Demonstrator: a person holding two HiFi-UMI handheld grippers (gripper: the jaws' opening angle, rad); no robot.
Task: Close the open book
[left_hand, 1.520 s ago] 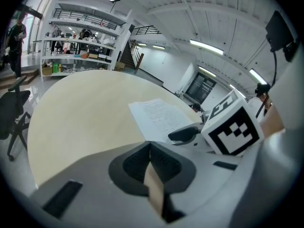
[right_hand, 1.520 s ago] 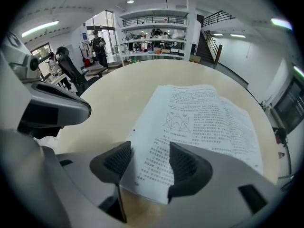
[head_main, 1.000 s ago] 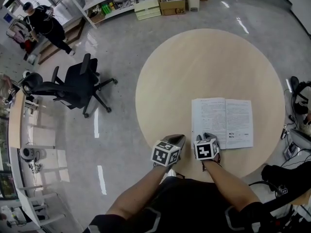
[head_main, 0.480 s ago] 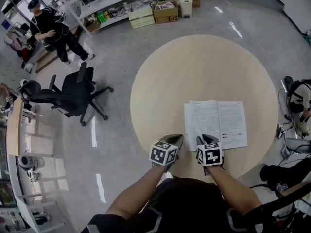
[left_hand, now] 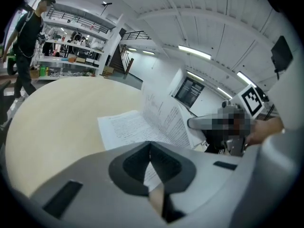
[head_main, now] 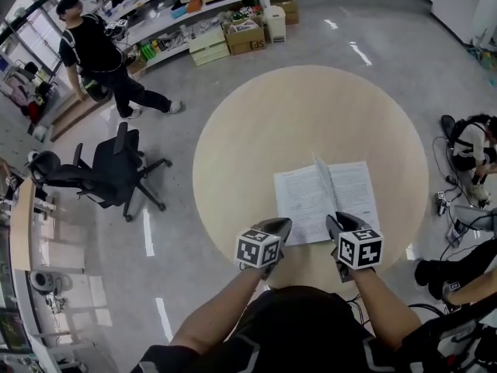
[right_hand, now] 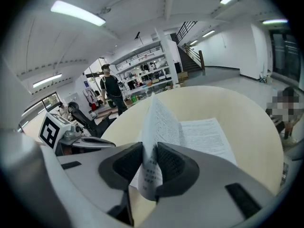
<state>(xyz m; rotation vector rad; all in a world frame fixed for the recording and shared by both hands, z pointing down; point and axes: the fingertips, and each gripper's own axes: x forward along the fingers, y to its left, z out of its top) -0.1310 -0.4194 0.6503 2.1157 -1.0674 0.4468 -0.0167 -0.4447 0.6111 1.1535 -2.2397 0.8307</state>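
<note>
An open book [head_main: 353, 193] of white printed pages lies on the near half of a round, pale wooden table [head_main: 311, 107]. My right gripper [head_main: 339, 222] is shut on the bottom edge of a leaf [right_hand: 159, 118] from the book's left side. That leaf stands nearly upright over the spine. In the right gripper view it runs between the dark pads [right_hand: 128, 163], with the right-hand page [right_hand: 204, 137] flat behind it. My left gripper [head_main: 278, 225] hovers by the book's near left corner, shut, with nothing in it. The raised leaf [left_hand: 164, 120] shows past its jaws.
The table's near rim [head_main: 311, 274] lies just under both grippers. A black office chair [head_main: 109, 169] stands on the floor to the left. A person [head_main: 101, 49] stands near shelves with boxes [head_main: 225, 14] at the back. Another person [head_main: 466, 146] sits low at the right.
The right gripper has closed on the left leaf and risen to the right, lifting it from flat to nearly upright. The left gripper has shifted slightly.
</note>
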